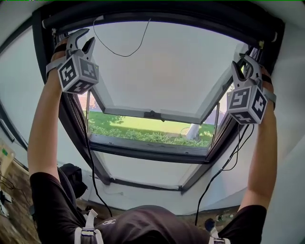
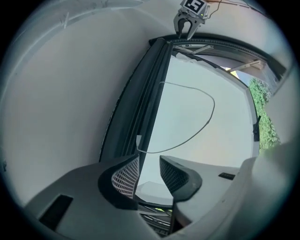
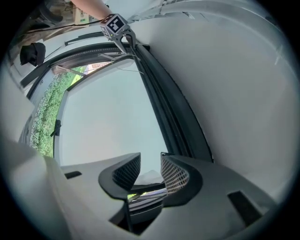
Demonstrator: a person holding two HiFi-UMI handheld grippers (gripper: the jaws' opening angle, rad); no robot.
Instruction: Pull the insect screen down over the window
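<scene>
White sloping walls surround a dark-framed roof window [image 1: 138, 147], its sash tilted open over green grass [image 1: 143, 125]. Along the frame's top edge runs the insect screen [image 1: 157, 13], a dark roll not yet drawn down. The left gripper [image 1: 82, 40] at its upper-left end and the right gripper [image 1: 248, 62] at its upper-right end hover just beside it, jaws apart and empty. Only the head view shows the person's arms. Each gripper view catches the opposite gripper at the roll's far end.
</scene>
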